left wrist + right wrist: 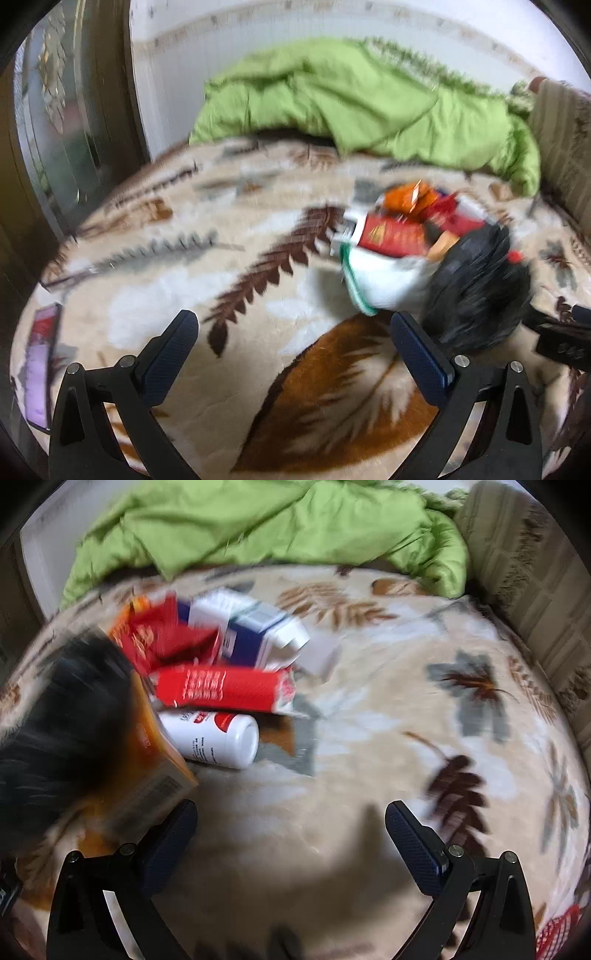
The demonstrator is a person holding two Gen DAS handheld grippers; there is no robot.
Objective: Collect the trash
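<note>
The left tool [293, 332] and the right tool [291, 821] both hang over the bed [147, 258] with jaws spread wide and nothing between them. The trash lies in one heap beside the black bag [476, 284], which I take as landmark. Seen from the right wrist, a white bottle [218, 740] lies on its side just right of the bag, a red packet [225, 688] sits just beyond the bottle, and a blue-and-white carton [255, 635] lies farther off still, toward the green quilt [277, 524]. An orange box [159, 771] leans against the bag itself.

Both views are smeared, so finer detail is uncertain. The step looks like the first reach. Best to take the bottle across its narrow body, squarely, since a round thing on soft plush may roll. The left tool could steady or open the bag's mouth.
</note>
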